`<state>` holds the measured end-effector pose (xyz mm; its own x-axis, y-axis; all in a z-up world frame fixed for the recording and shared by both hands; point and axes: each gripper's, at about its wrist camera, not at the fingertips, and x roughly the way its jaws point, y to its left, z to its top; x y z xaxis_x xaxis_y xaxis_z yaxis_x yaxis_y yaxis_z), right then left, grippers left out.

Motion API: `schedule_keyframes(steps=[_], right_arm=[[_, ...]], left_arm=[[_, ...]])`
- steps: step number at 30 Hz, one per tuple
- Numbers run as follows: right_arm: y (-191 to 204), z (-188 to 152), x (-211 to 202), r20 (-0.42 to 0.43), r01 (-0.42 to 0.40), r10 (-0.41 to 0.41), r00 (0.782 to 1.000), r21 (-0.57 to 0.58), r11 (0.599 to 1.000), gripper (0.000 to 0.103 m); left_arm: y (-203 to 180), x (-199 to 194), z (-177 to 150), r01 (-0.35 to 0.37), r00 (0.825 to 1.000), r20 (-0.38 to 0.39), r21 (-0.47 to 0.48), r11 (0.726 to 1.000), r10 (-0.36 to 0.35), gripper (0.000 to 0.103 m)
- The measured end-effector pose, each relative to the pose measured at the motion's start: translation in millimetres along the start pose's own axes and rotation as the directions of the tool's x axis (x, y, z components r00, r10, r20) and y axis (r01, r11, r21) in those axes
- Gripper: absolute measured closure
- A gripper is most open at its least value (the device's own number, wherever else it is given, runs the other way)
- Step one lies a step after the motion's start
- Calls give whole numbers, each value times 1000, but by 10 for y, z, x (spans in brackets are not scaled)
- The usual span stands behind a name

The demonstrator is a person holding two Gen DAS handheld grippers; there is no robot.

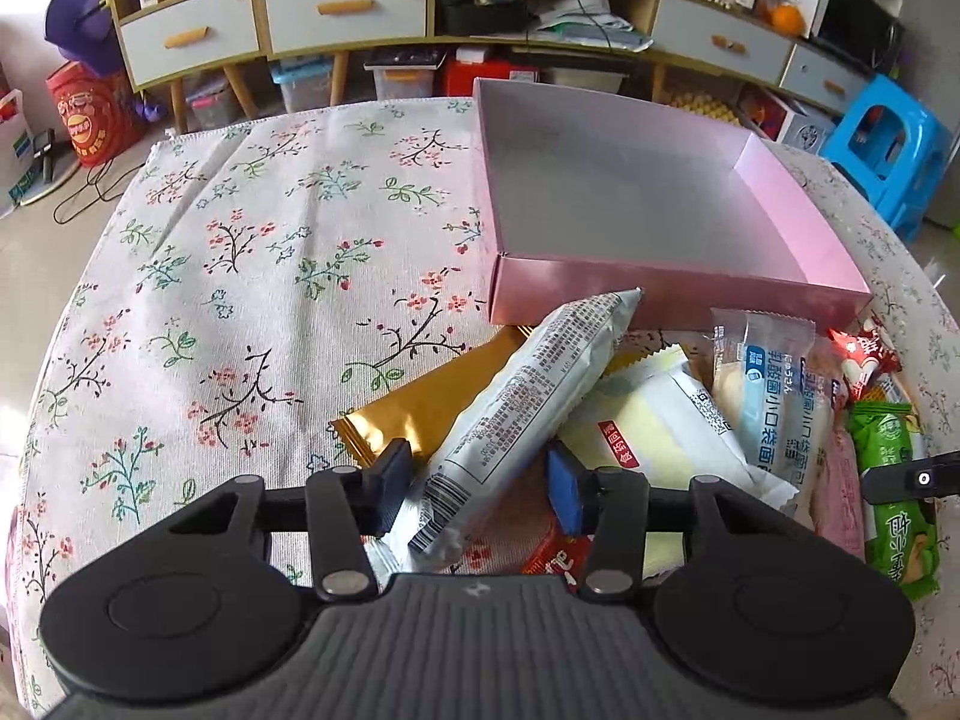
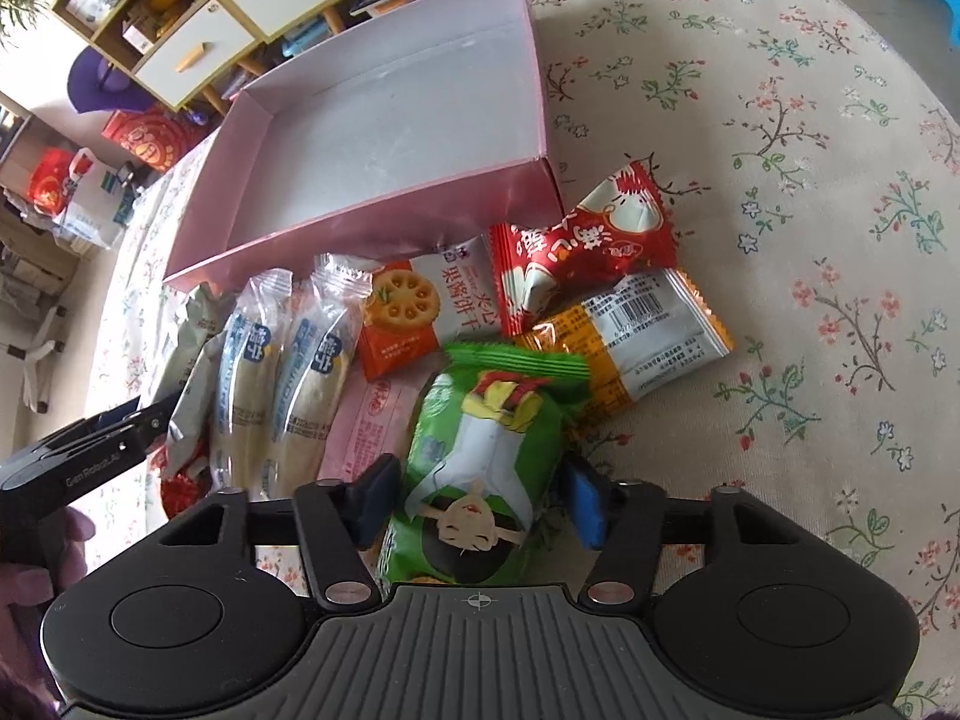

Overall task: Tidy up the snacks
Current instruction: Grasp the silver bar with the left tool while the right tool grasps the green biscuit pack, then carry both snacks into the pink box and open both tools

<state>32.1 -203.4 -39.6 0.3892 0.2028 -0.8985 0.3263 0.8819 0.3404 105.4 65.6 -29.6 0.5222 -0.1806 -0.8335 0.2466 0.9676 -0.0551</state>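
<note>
An empty pink box (image 1: 678, 294) stands on the flowered cloth, and a heap of snack packets lies in front of it. My left gripper (image 1: 477, 495) is shut on a long silver packet (image 1: 516, 396), which slants over a gold wrapper (image 1: 420, 402) and a yellow-white packet (image 1: 648, 420). My right gripper (image 2: 480, 504) is shut on a green packet with a cartoon figure (image 2: 480, 450), a pad against each side. Behind it lie an orange-edged packet (image 2: 648, 330), a red packet (image 2: 588, 240), a biscuit packet (image 2: 408, 312) and two clear bread packets (image 2: 276, 372), in front of the pink box (image 2: 360, 222).
The flowered cloth (image 1: 240, 240) reaches to the table's left edge and far edge. A cabinet with drawers (image 1: 342, 6) stands behind the table, a blue stool (image 1: 888, 144) to the right. Right of the snacks the cloth (image 2: 810, 210) shows only its flower print.
</note>
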Motion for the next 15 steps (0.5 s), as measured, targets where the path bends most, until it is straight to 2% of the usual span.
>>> schedule_keyframes(steps=[8,15], right_arm=[[57,25,-60,52,31,-30,998,-21,999,54],[28,61,-194,90,-7,7,996,-6,1000,55]], left_arm=[[35,-58,34,59,998,-8,-66,996,-60,73],[105,-109,47,124,992,-7,-132,983,-126,78]])
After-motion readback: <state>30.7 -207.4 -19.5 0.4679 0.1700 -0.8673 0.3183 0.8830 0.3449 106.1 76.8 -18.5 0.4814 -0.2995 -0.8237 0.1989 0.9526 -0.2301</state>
